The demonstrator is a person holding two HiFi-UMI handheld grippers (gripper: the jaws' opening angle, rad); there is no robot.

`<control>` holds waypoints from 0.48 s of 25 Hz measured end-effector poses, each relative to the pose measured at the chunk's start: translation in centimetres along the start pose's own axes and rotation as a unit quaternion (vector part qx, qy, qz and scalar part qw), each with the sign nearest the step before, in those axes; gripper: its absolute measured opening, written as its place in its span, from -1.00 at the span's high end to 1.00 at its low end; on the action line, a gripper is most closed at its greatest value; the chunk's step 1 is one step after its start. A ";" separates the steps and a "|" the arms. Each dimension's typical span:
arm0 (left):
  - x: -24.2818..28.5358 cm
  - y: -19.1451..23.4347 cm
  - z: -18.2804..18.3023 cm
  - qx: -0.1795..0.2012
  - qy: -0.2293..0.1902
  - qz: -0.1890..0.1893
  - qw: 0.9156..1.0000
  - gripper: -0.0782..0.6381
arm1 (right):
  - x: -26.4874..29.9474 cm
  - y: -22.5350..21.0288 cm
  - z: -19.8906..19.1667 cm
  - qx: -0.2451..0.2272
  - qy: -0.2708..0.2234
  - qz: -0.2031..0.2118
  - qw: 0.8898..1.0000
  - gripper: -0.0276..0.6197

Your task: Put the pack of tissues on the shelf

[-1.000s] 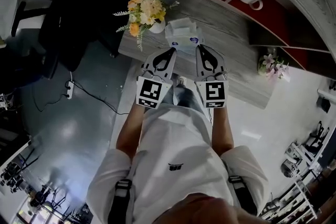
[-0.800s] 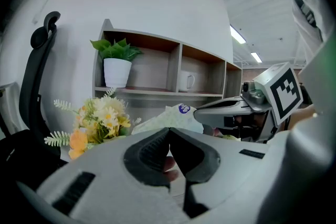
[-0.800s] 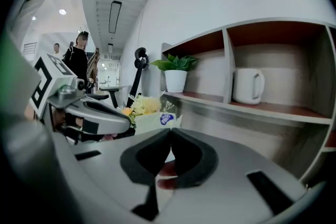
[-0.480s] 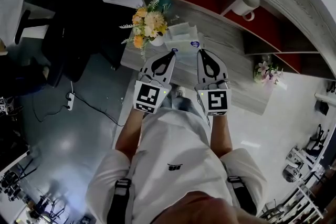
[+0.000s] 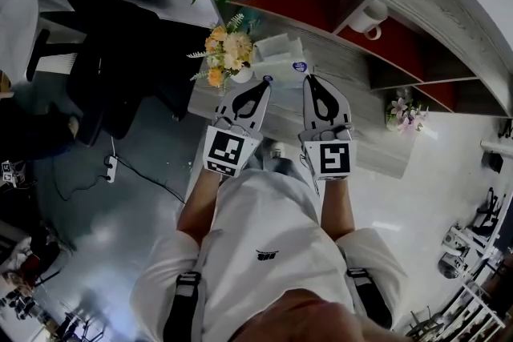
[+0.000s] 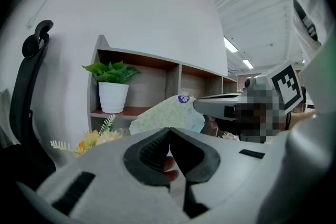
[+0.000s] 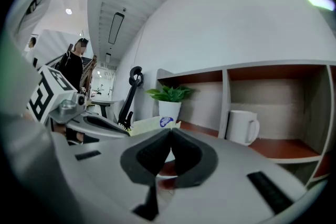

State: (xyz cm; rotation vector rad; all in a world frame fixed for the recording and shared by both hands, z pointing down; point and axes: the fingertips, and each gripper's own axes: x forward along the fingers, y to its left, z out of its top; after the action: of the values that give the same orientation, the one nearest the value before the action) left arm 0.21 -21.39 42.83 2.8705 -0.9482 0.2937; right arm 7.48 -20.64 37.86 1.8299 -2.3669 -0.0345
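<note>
Right gripper view: mug (image 7: 241, 126), jaws together; left gripper view: flowers (image 6: 97, 138), tissue pack (image 6: 165, 113), jaws together.

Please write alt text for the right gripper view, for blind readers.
The right claw is shut, with the pack of tissues just beyond its tip and the left claw at the pack's far side. Behind, a shelf holds a white mug and a potted plant.
</note>
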 end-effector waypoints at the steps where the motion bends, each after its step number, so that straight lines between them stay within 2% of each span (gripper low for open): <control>1: 0.0 0.1 0.4 0.002 -0.003 -0.002 1.000 0.70 | 0.0 -0.1 0.4 -0.001 -0.005 -0.003 1.000 0.82; 12: 0.1 1.1 3.6 0.030 -0.021 -0.025 0.999 0.70 | 1.1 -0.9 3.6 -0.018 -0.038 -0.041 0.998 0.82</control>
State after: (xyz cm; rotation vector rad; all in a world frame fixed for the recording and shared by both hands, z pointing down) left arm 0.16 -22.83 39.41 2.9603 -0.8885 0.2618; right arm 7.55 -22.18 34.28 1.9407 -2.3231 -0.1590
